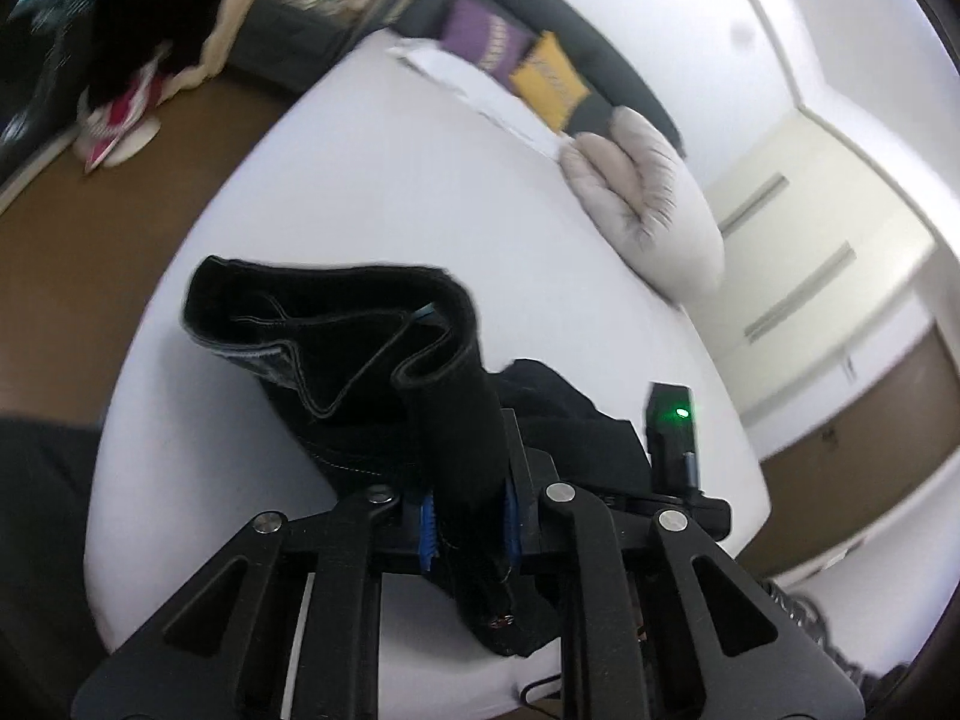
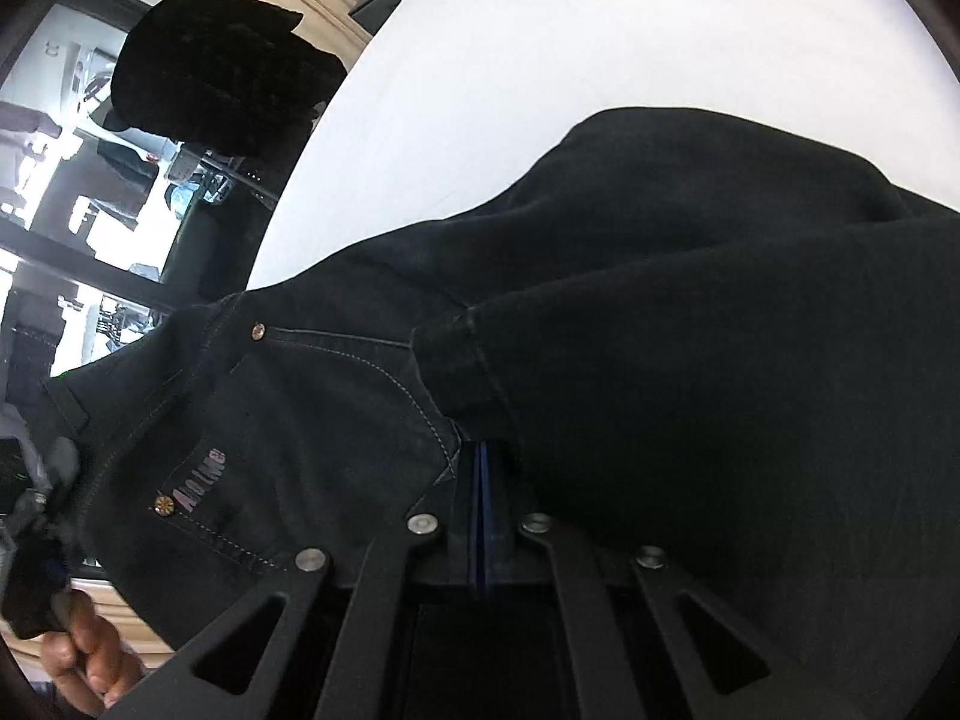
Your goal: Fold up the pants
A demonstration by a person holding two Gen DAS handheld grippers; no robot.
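— Nearest the lens: left hand-held gripper (image 1: 465, 516), blue pads clamped on a thick fold of the black pants (image 1: 360, 360). Fabric standing up between the jaws, waistband opening gaping toward the camera.

— And the right hand-held gripper (image 2: 483, 516)?

— Clenched, blue pads pressed together at the pants' (image 2: 600, 312) pocket seam; cloth between the pads, cannot tell. Rivets and a small logo patch showing to the left of the jaws.

— Where on the bed?

— Lifted at the left gripper, rest heaped on the white bed (image 1: 390, 168) near its closer edge. Hand (image 2: 84, 660) at lower left in the right wrist view, wrapped round a dark grip.

— Farther out?

— Beige pillow (image 1: 654, 204) on the bed's far side, then purple cushion (image 1: 480, 36) and yellow cushion (image 1: 549, 81) against the dark headboard (image 1: 600, 54). Brown floor (image 1: 90, 228) left of the bed.
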